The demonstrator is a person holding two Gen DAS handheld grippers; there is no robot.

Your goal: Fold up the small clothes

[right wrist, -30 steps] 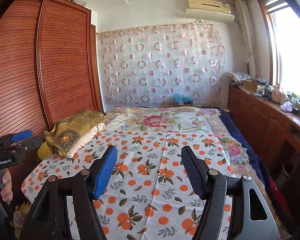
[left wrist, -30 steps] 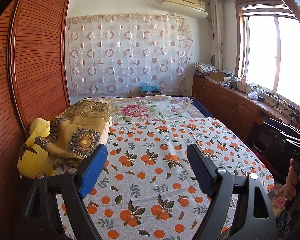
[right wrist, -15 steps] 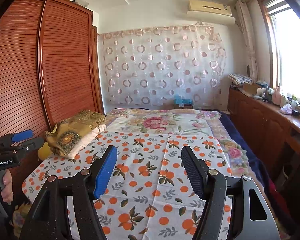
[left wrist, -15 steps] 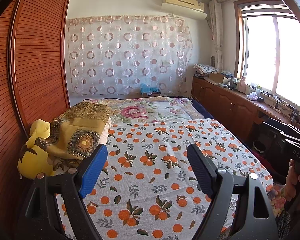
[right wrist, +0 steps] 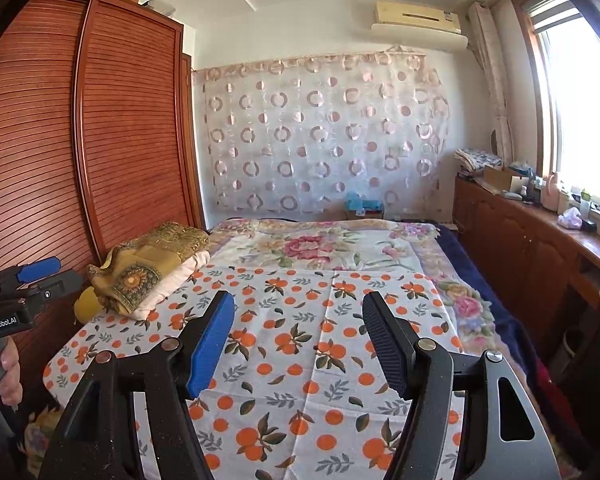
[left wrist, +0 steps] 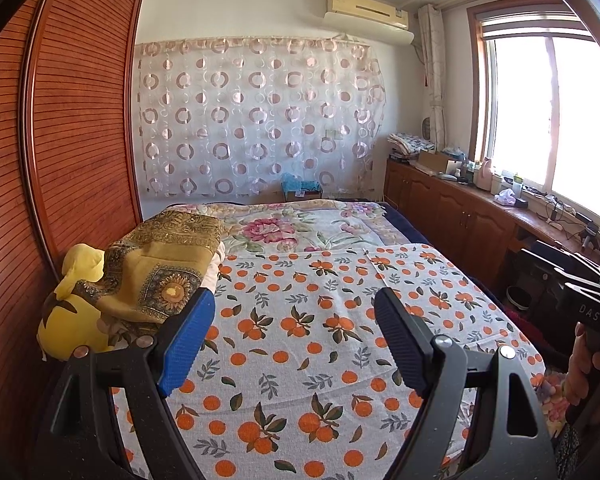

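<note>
A slatted wooden wardrobe [left wrist: 68, 128] fills the left of the frame. At the centre, a circle-patterned sheer curtain [left wrist: 256, 120] covers the white back wall below an air conditioner [left wrist: 368, 12]. Sunlight floods the window [left wrist: 548, 120] at right, above low wooden cabinets [left wrist: 452, 216].

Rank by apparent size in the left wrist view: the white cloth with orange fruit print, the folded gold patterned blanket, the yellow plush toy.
1. White cloth with orange fruit print, by far the largest.
2. Folded gold patterned blanket.
3. Yellow plush toy, smallest, though the blanket hides part of it.
</note>
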